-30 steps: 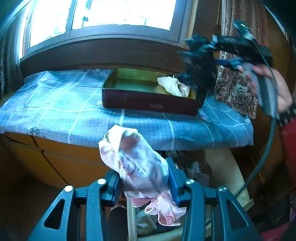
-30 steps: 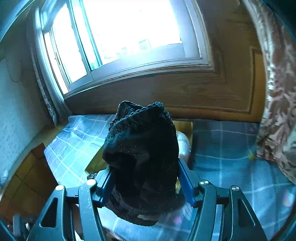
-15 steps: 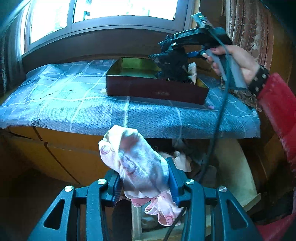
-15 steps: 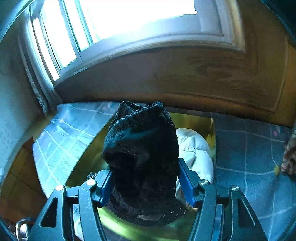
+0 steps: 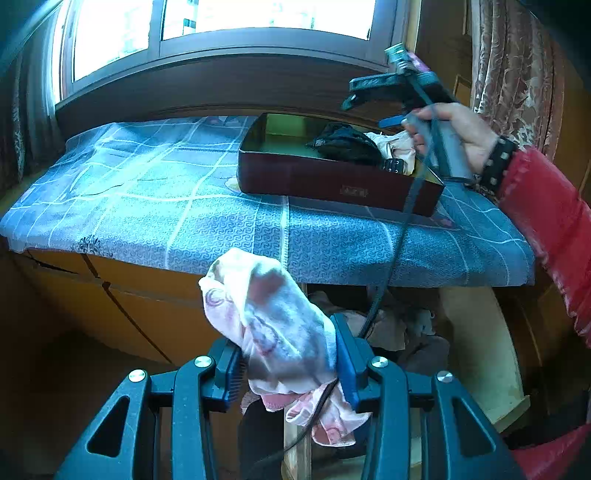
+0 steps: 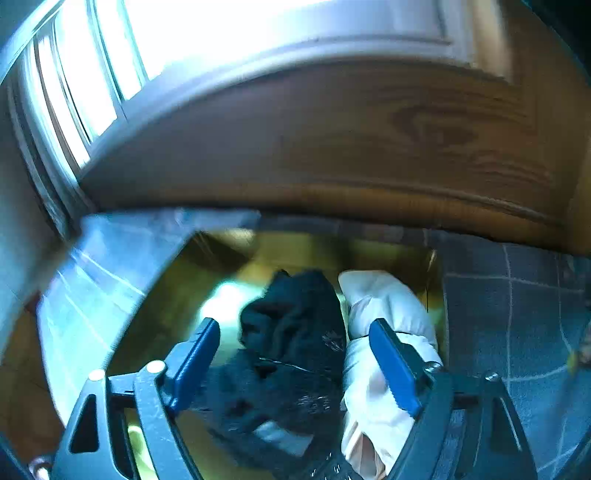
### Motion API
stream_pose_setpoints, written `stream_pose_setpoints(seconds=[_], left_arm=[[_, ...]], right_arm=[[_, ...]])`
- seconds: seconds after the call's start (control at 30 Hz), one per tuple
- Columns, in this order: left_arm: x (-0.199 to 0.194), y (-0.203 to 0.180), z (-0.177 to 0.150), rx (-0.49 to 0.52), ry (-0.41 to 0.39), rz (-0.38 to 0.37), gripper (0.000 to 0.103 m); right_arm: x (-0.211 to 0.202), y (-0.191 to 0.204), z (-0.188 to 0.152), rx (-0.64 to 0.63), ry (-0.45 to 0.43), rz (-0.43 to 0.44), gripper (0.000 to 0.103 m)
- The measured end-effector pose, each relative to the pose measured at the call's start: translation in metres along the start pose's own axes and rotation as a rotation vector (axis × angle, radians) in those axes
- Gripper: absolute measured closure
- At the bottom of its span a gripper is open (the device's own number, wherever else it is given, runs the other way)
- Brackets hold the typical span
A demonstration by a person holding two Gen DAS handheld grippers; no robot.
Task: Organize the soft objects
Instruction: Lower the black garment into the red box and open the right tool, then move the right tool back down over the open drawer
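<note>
My left gripper (image 5: 286,354) is shut on a pink and white cloth (image 5: 275,325), held in the air below the front edge of the covered table. A dark red tin box (image 5: 332,181) with a gold inside stands on the blue checked cloth (image 5: 147,206). The right gripper (image 6: 295,345) hangs over the box (image 6: 221,258) with its jaws opening. A black knitted piece (image 6: 295,332) lies loose between them on the box floor, no pad touching it. A cream cloth (image 6: 384,306) lies beside it. In the left wrist view the black piece (image 5: 343,142) and cream cloth (image 5: 395,146) rest in the box.
A person's hand (image 5: 458,136) with a studded wristband and red sleeve (image 5: 546,210) holds the right gripper, its cable (image 5: 399,236) hanging down. A window (image 5: 221,22) and wooden wall stand behind the table. A patterned curtain (image 5: 513,66) hangs at the right. More cloths (image 5: 399,328) lie under the table.
The right gripper came down over the box and spread its jaws; the black piece dropped out of its grip into the box. The left gripper stayed in place with its cloth.
</note>
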State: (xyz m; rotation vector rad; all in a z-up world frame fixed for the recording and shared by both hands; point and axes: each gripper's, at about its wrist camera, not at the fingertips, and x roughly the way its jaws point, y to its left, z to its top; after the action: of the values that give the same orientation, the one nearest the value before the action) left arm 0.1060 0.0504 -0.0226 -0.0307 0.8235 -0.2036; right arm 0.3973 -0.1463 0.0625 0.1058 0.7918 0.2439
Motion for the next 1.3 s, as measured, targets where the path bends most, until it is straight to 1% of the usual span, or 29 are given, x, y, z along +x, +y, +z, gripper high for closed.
stream_pose_setpoints(seconds=[0.07, 0.13, 0.17, 0.2, 0.27, 0.3, 0.33, 0.37, 0.4, 0.43, 0.53, 0.63, 0.7, 0.77, 0.83, 0.9, 1.0, 1.07, 1.2, 1.3], left_arm=[[0.0, -0.001, 0.001, 0.004, -0.003, -0.011, 0.061], [-0.001, -0.003, 0.002, 0.012, -0.012, -0.016, 0.061], [-0.001, -0.004, 0.002, 0.012, -0.013, -0.02, 0.061], [-0.001, -0.004, 0.003, 0.011, -0.015, -0.03, 0.061], [-0.003, -0.004, 0.004, 0.005, -0.022, -0.043, 0.061], [-0.004, -0.004, 0.006, 0.006, -0.027, -0.039, 0.061], [-0.005, -0.004, 0.006, 0.006, -0.03, -0.036, 0.061], [-0.007, -0.004, 0.007, 0.005, -0.035, -0.037, 0.061], [-0.009, -0.004, 0.009, 0.005, -0.042, -0.039, 0.061], [-0.01, -0.003, 0.01, 0.004, -0.046, -0.038, 0.061], [-0.017, -0.004, 0.015, 0.01, -0.07, -0.029, 0.061], [-0.026, -0.006, 0.024, 0.017, -0.107, -0.024, 0.061], [-0.032, -0.008, 0.033, 0.022, -0.126, -0.027, 0.061], [-0.037, -0.011, 0.046, 0.031, -0.148, -0.04, 0.061], [-0.04, -0.014, 0.062, 0.048, -0.168, -0.04, 0.061], [-0.042, -0.016, 0.08, 0.066, -0.193, -0.032, 0.061], [-0.038, -0.017, 0.107, 0.063, -0.21, -0.048, 0.061], [-0.034, -0.019, 0.123, 0.069, -0.213, -0.038, 0.061], [-0.015, -0.03, 0.151, 0.106, -0.213, -0.014, 0.061], [0.002, -0.037, 0.161, 0.122, -0.195, -0.012, 0.061]], right_arm=[[-0.02, 0.001, -0.005, -0.003, -0.022, 0.045, 0.019], [-0.046, 0.007, -0.019, -0.047, -0.034, 0.088, 0.02], [-0.057, 0.011, -0.027, -0.072, -0.035, 0.094, 0.021], [-0.068, 0.015, -0.037, -0.102, -0.033, 0.106, 0.024], [-0.095, 0.023, -0.063, -0.171, -0.026, 0.122, 0.033], [-0.107, 0.028, -0.077, -0.205, -0.019, 0.119, 0.042], [-0.122, 0.031, -0.095, -0.237, -0.011, 0.106, 0.049], [-0.132, 0.033, -0.11, -0.255, 0.0, 0.098, 0.051], [-0.142, 0.035, -0.129, -0.275, 0.024, 0.095, 0.057], [-0.148, 0.033, -0.14, -0.282, 0.046, 0.094, 0.06], [-0.165, 0.029, -0.191, -0.302, 0.138, 0.096, 0.06], [-0.168, 0.027, -0.233, -0.344, 0.18, 0.011, 0.06], [-0.164, 0.024, -0.256, -0.333, 0.21, -0.021, 0.06], [-0.16, 0.018, -0.276, -0.279, 0.241, 0.012, 0.06], [-0.154, 0.016, -0.289, -0.261, 0.268, 0.022, 0.06], [-0.147, 0.014, -0.3, -0.253, 0.286, 0.013, 0.06], [-0.133, 0.012, -0.306, -0.233, 0.313, 0.005, 0.06], [-0.124, 0.012, -0.311, -0.233, 0.325, -0.018, 0.06], [-0.11, 0.01, -0.318, -0.198, 0.363, -0.007, 0.06], [-0.105, 0.01, -0.323, -0.193, 0.375, -0.016, 0.06]])
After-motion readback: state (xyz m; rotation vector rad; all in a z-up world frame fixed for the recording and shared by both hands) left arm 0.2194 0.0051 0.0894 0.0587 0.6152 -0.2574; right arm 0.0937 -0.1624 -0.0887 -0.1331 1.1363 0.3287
